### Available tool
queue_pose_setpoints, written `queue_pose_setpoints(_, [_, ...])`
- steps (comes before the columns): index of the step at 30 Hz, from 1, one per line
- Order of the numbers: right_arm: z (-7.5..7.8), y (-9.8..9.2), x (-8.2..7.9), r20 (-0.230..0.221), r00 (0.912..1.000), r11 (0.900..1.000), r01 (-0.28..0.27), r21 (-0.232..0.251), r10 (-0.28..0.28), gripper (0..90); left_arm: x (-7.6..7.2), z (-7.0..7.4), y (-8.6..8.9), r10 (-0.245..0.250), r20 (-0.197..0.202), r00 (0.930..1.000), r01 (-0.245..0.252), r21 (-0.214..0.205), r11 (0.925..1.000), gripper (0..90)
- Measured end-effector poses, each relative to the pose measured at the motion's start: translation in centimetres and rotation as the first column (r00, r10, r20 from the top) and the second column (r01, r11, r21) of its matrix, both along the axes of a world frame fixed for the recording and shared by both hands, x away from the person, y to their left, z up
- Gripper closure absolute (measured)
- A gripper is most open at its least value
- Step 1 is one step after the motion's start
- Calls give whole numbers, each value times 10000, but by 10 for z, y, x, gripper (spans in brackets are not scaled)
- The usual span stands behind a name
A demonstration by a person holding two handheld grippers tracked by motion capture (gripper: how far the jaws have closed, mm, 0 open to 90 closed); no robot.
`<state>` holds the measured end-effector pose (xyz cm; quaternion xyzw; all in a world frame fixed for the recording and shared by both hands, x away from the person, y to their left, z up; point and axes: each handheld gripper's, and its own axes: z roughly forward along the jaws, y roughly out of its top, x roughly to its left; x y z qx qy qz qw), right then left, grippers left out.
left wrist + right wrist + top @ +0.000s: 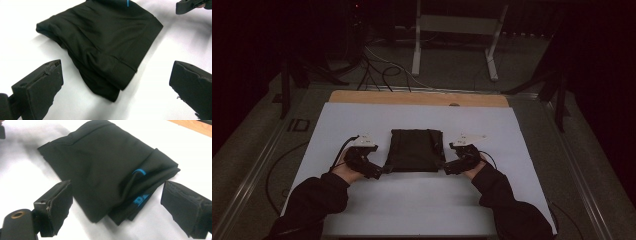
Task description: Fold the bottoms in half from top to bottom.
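Note:
A folded black garment [414,150] lies in the middle of the white table cover [362,205]. My left gripper [384,170] rests at its near left corner, jaws open; in the left gripper view the garment's corner [107,50] lies between and ahead of the jaws, untouched. At the near right corner my right gripper [445,168] is open too. In the right gripper view the garment [105,165] shows blue printing [138,198] in its folds, and the gripper [122,202] straddles that corner. The other gripper's jaw tip [187,6] peeks in at the top right of the left gripper view.
A wooden table edge [417,98] runs along the far side of the cover. Beyond it, cables [382,70] trail over the floor near a white frame stand [457,30]. Dark stand legs [557,95] sit to the right, and a metal rail [257,165] borders the left.

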<state>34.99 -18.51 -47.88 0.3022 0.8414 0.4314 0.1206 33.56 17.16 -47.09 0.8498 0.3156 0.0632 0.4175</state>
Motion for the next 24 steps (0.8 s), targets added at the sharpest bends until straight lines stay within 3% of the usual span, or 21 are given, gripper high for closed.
queue_pose_setpoints(13, [-3, -20, -23, 99, 9998, 9997, -178, 146, 177, 109, -27, -9, 20, 130, 108, 9999, -128, -142, 9998, 0])
queue_pose_setpoints(19, [-4, -32, -33, 23, 10000, 9997, -33, 238, 32, 109, -38, -10, 26, 119, 265, 9996, -121, 52, 9999, 0])
queue_pose_setpoints(24, [-7, -44, -42, -21, 9999, 9999, 125, 76, -125, 109, -46, -12, 33, 99, 163, 9998, -99, 0, 10000, 0])
